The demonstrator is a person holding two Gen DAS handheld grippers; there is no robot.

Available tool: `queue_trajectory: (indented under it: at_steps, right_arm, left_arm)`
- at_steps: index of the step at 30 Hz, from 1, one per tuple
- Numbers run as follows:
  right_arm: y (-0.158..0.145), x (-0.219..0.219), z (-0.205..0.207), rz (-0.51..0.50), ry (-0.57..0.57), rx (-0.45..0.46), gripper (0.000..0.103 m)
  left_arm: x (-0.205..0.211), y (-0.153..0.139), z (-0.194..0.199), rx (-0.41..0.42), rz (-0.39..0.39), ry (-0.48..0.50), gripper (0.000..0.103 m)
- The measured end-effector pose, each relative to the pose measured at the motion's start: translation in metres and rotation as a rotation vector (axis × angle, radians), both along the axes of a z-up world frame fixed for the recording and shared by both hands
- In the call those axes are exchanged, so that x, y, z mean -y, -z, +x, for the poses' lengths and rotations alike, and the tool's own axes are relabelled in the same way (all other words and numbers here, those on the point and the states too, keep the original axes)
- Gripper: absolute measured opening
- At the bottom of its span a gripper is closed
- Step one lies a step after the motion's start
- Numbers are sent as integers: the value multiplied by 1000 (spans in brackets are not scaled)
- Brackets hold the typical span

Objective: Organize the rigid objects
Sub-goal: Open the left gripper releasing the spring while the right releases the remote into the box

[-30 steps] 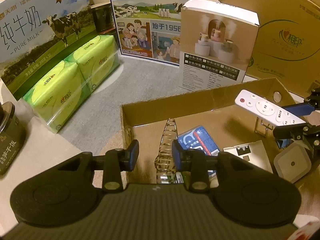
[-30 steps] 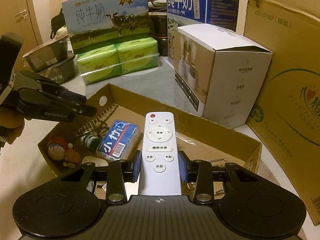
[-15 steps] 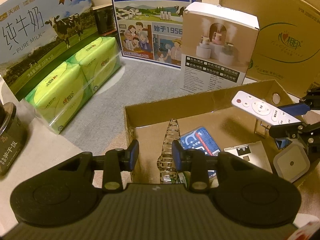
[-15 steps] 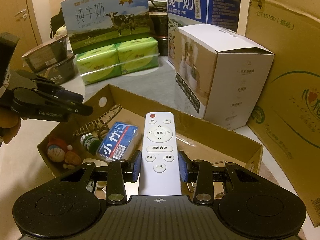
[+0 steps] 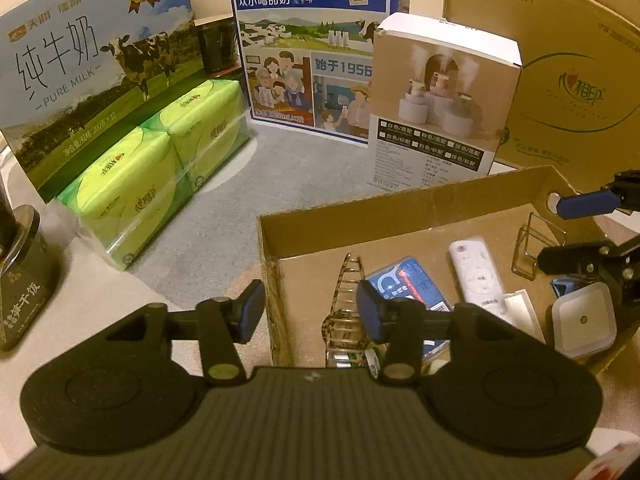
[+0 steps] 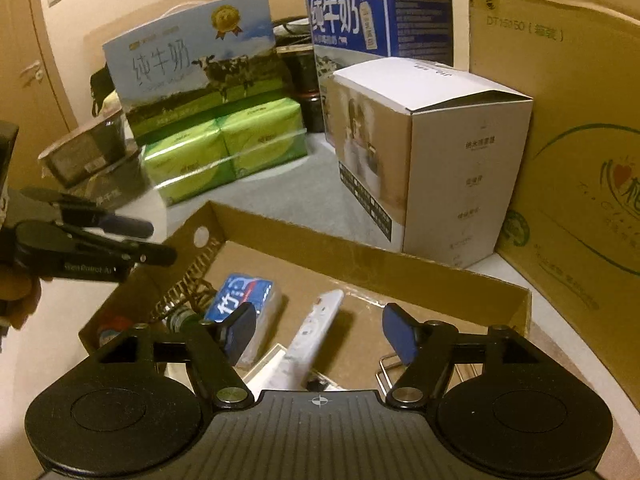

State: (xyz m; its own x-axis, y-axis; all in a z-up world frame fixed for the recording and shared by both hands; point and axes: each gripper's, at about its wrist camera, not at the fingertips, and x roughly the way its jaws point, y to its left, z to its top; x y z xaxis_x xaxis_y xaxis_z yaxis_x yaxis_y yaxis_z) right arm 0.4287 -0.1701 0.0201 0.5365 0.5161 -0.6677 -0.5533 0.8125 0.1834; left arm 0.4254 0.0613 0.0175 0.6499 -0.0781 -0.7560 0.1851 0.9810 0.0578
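Grey mat [image 5: 224,216] amid stacked cartons [image 6: 568,152]

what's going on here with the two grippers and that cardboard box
A person holding two grippers is sorting small items into a shallow cardboard box. The right gripper is opening with nothing pressed between its pads; the white remote lies in the box beside a blue packet. The left gripper is also opening, over the box's near corner by a spiral hair clip.

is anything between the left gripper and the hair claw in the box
Nothing visible. The left gripper, its jaws opening, sits just above the hair claw, which lies by the near-left wall of the cardboard box. The blue pack lies beside it, not across.
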Motion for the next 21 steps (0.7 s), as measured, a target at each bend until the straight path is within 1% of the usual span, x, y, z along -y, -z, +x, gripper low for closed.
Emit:
queue_trajectory:
  at_steps: [2,4,9,10,12,14,17,21]
  right_arm:
    - [0,-1,-2,-13,-5,3,70]
    - [-1,-2,-2,-17,-5,0,70]
    - [-2,-3,-3,-29,-10,-18,70]
    - [-2,-3,-4,-31,-11,-22,70]
    - [-4,-3,-6,-37,-13,-36,71]
    - [-5,-3,-8,-44,-10,-44,74]
    - [-7,0,-12,-42,3,-64,82]
    - [-12,3,-17,-35,18,-84,88]
  left_arm:
    - [2,-1,0,1,0,2,53]
    - [4,-2,-2,4,4,7,55]
    - [7,-8,-7,19,12,13,68]
    - [8,-10,-9,23,14,12,72]
    - [8,-12,-12,27,15,12,75]
    - [9,-15,-15,27,20,16,81]
    - [11,-19,-21,30,20,18,84]
    - [12,-24,-28,31,9,16,89]
